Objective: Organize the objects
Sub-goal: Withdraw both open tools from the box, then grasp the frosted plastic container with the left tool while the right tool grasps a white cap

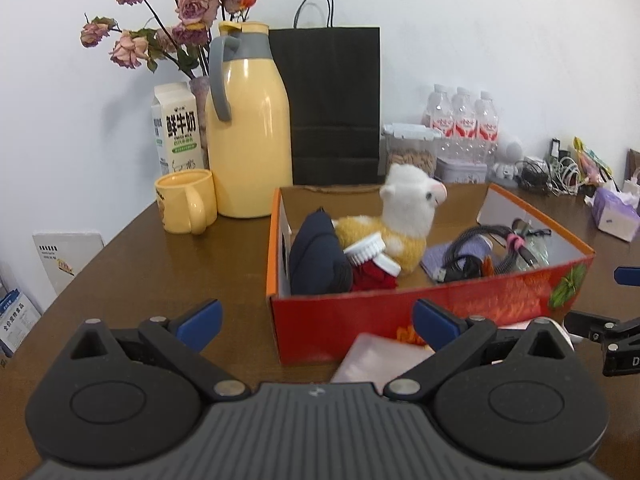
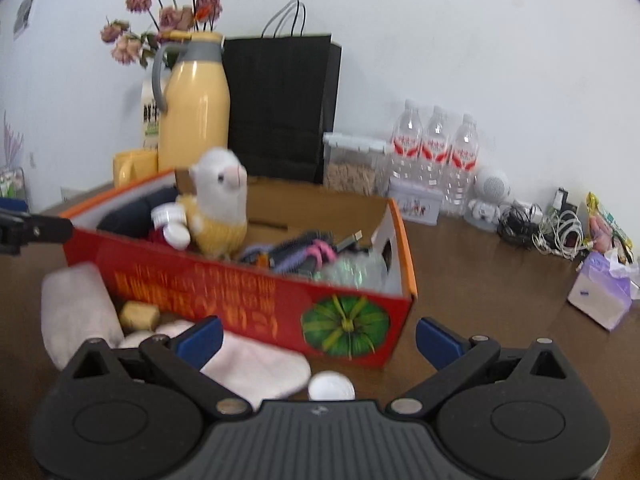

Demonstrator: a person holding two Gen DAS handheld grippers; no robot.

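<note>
Both grippers hang empty, jaws apart: the left gripper (image 1: 316,322) at lower centre of its view, the right gripper (image 2: 318,340) likewise. The red box (image 2: 256,300), mid-frame on the brown table (image 2: 480,280), already holds a plush alpaca (image 2: 220,204), cables (image 1: 480,256) and a dark cloth bundle (image 1: 316,256). Outside it, at lower left of the right view, lie pink socks (image 2: 260,368), a white ball (image 2: 331,386) and a small yellowish packet (image 2: 138,315). The step in hand appears to be collecting these leftovers; the next move calls for lowering one gripper over a sock or the ball.
</note>
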